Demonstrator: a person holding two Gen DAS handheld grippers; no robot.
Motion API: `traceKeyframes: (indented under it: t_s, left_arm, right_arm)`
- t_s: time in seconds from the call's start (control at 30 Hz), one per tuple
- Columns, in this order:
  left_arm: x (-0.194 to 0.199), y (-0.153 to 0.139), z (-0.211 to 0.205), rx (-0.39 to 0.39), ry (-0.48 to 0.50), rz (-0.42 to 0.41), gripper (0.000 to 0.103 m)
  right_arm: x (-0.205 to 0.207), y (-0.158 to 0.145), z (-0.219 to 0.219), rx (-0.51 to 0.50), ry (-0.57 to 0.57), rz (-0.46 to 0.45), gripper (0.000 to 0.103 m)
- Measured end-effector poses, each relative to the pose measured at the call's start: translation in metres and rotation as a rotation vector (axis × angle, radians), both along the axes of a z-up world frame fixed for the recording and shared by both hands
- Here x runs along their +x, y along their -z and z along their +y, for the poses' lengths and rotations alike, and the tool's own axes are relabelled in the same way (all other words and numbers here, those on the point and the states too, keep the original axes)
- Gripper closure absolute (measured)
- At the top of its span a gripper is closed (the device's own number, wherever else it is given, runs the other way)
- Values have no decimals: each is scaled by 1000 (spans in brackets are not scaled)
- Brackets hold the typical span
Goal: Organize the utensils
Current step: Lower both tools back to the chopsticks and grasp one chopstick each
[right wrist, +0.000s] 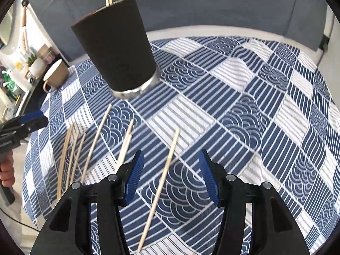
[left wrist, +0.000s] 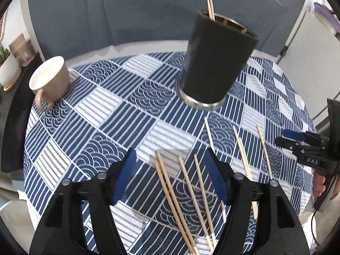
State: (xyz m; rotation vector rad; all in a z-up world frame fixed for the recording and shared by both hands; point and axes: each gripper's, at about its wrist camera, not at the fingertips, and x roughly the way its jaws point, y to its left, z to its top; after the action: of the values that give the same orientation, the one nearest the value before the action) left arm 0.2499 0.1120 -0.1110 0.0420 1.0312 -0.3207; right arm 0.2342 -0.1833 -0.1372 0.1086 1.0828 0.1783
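Chopsticks [left wrist: 189, 193] mostly loose on the table [left wrist: 89, 114], lying flat on the blue-and-white patterned cloth near its near edge. Left to right: beige mug [left wrist: 50, 78] at the far left edge of the table, empty as far as I can see, not part of the job by the look of it. Left tool [left wrist: 170, 176] over the main bunch, jaws wide apart, nothing gripped; four or so sticks lie under and between its blue pads, none touched that I can tell. More sticks just to its right, fanned out, a few side by side. Black holder cup [left wrist: 218, 63] with metal base stands upright near the middle of the table, beyond the sticks; one pair [left wrist: 210, 8] already pokes out of its top. Right tool [right wrist: 170, 178] over a single chopstick [right wrist: 161, 184] lying apart from the bunch toward the right; jaws partly open, empty, the stick running between the pads, not pinched.

Progress, my judgement: early. One pair in the holder, roughly eight or more left on the cloth; exact count unclear, some overlap. Both tools look lined up for the next pick; the rest must then go into the holder cup. Right half of the table carries only cloth.
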Motion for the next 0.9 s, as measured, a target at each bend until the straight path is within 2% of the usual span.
traceKeyframes:
  t_s: [0.07, 0.1, 0.27, 0.33, 0.47, 0.57, 0.7, 0.83, 0.9]
  left_arm:
    - [-3, 9, 1, 21, 2, 15, 29]
    - [-4, 13, 2, 26, 3, 28, 28]
    - [-16, 32, 13, 58, -47, 84, 20]
    - [-21, 38, 16, 87, -75, 108, 19]
    - [-33, 55, 24, 80, -114, 166, 17]
    - [-39, 61, 27, 90, -149, 171, 17]
    - [-43, 65, 23, 147, -121, 168, 17]
    - [-42, 66, 24, 151, -146, 174, 16]
    - [-40, 68, 24, 163, -142, 174, 11]
  right_arm:
    - [-3, 4, -1, -12, 8, 9, 43]
    - [-5, 7, -2, -14, 11, 16, 38]
    - [-12, 18, -1, -44, 9, 46, 27]
    - [-16, 22, 1, -57, 10, 53, 26]
    - [-20, 29, 3, -66, 13, 77, 25]
    - [-22, 33, 5, -83, 26, 83, 24]
    - [-23, 39, 8, -92, 18, 99, 22]
    - [-23, 42, 10, -108, 14, 106, 20]
    - [-23, 43, 11, -106, 17, 101, 18]
